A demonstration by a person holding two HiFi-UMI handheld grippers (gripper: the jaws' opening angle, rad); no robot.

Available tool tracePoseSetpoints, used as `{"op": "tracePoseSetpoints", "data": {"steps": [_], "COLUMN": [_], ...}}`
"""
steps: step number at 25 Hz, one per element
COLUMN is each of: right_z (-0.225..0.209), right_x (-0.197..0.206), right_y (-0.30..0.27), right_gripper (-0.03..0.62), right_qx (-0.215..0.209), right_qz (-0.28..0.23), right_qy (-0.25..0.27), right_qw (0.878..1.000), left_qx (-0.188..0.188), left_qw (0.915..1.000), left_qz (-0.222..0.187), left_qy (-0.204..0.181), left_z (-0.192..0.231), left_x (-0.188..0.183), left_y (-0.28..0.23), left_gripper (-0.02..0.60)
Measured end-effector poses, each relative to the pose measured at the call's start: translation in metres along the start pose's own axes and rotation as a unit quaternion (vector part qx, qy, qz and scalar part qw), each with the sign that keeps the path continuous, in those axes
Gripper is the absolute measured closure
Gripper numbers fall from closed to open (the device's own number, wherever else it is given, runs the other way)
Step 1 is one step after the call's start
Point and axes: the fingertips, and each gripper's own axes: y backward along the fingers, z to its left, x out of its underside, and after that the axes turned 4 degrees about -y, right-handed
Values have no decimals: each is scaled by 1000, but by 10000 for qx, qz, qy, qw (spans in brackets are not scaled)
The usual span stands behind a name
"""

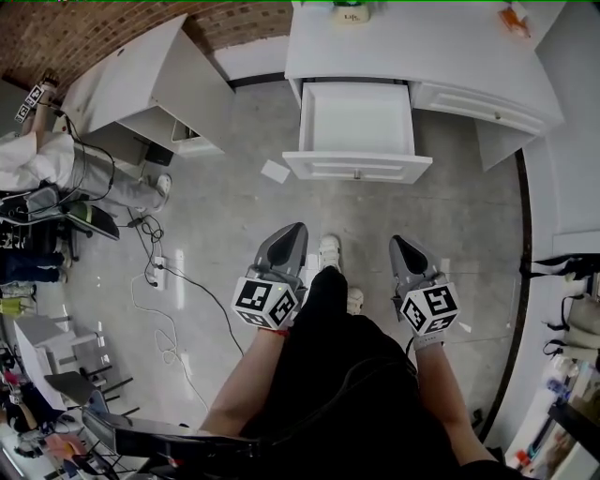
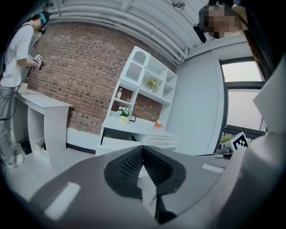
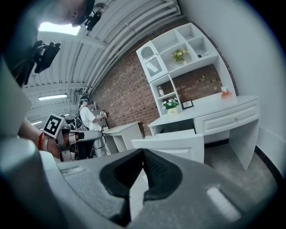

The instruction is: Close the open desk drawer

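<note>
Left gripper (image 2: pixel 142 148): jaws pressed together tip to tip, nothing held between them. Right gripper (image 3: pixel 143 151): the same, jaws fully together with nothing in their grip. In the head view both are held low and pointing forward, the left gripper (image 1: pixel 294 229) and right gripper (image 1: pixel 399 242) to either side of the person's shoes (image 1: pixel 329 251), over grey floor (image 1: pixel 216 216).

Drawer (image 1: pixel 357 168): ahead of both grippers and well apart from them, pulled far out from the left side of the white desk (image 1: pixel 422 52). Its interior shows a plain white bottom. The front panel is white with a raised frame and a small knob at centre. In the right gripper view its front panel (image 3: pixel 172 145) stands clear of the desk face.

Second drawer (image 1: pixel 480 105), to the right: flush with the desk. On the desktop: a potted plant (image 1: pixel 352 11) and an orange item (image 1: pixel 513 21).

A white scrap (image 1: pixel 275 171) lies on the floor just left of the open drawer.
</note>
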Motion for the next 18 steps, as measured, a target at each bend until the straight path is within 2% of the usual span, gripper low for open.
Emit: {"op": "tracePoseSetpoints", "data": {"steps": [10,18], "right_z": [-22,-49], "right_x": [-9,-6], "right_y": [-62,-114], "right_gripper": [592,592], "right_qx": [136,361], "right_qz": [277,380], "right_qy": [-139,-506], "right_qw": [9994,9973], "left_qx": [305,442], "left_qw": [9988,9961], "left_qz": [360,708], "left_qy": [84,270], "left_z": [29,55], "left_x": [10,32], "left_y": [-69,-122], "left_gripper": [578,578]}}
